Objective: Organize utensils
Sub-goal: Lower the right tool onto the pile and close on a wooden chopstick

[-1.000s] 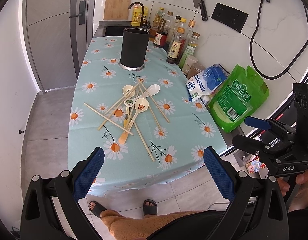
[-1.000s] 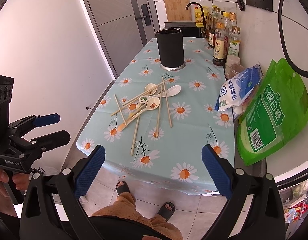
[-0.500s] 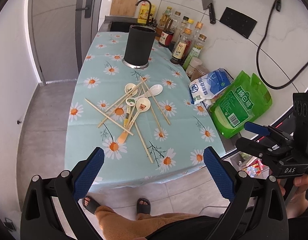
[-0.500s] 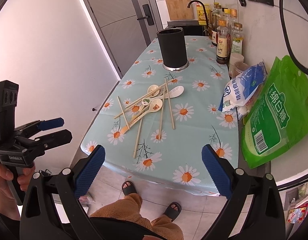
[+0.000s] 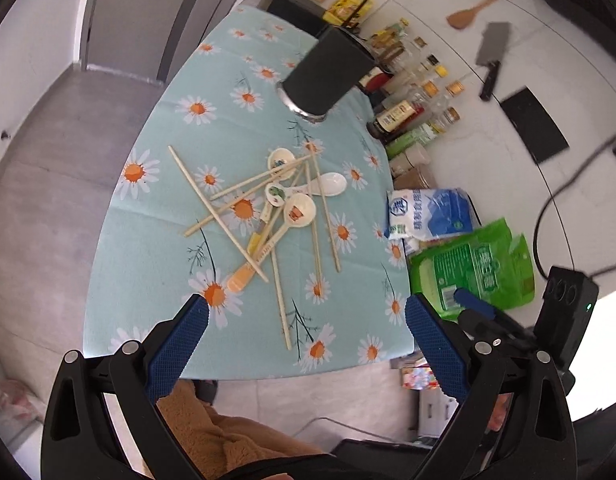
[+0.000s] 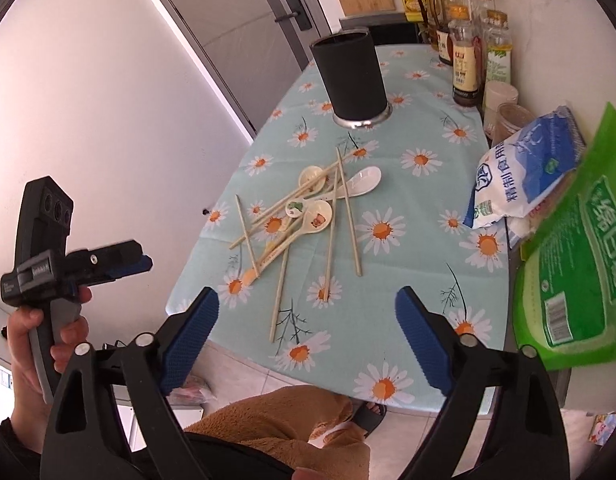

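Left gripper (image 5: 306, 330) hangs above the table's near edge, tilted, jaws wide apart, nothing between them. Right gripper (image 6: 307, 322) likewise spread and empty, level over the near edge. A hand (image 6: 32, 344) grips the left gripper's handle. Chopsticks (image 6: 350, 204) and spoons (image 6: 314, 218) lie heaped mid-tablecloth (image 6: 408, 248), well apart from the upright black holder (image 6: 350, 80) beyond.

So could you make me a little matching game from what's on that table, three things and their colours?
Things:
1. holder
2. big bag
3. plain spoon

Colours:
a. white
b. black
c. green

Pairs: 1-b, 2-c, 3-a
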A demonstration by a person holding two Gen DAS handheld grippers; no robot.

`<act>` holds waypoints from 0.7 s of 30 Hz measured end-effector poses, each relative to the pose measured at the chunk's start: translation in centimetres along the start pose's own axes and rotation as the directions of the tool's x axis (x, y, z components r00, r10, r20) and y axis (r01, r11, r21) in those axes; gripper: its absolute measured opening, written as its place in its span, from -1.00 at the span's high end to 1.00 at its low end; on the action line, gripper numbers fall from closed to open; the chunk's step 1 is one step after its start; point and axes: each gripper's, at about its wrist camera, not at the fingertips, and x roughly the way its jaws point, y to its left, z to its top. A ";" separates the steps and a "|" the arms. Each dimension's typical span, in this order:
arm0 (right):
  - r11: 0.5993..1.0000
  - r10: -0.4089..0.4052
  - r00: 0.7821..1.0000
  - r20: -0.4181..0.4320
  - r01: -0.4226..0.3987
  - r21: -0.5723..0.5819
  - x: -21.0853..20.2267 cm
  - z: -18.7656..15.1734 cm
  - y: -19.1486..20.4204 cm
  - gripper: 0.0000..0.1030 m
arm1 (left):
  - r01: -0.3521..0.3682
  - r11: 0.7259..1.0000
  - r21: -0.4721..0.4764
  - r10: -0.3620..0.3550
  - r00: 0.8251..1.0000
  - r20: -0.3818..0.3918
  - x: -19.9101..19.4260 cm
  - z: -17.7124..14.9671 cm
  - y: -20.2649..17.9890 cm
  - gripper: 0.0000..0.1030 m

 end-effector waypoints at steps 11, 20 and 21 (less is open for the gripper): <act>0.997 -0.067 0.975 -0.211 0.075 0.029 9.6 5.6 -1.7 -0.38 | 0.073 0.990 -0.120 -0.083 0.993 -0.080 5.5 6.3 6.7 -0.85; 0.987 -0.163 0.936 -0.313 0.157 -0.045 15.2 10.0 -2.5 -0.04 | 0.133 0.972 -0.195 -0.151 0.985 -0.084 7.6 9.0 10.9 -0.85; 0.985 -0.172 0.928 -0.330 0.162 -0.059 15.8 10.2 -2.5 0.00 | 0.138 0.971 -0.198 -0.157 0.984 -0.084 7.8 9.1 11.1 -0.85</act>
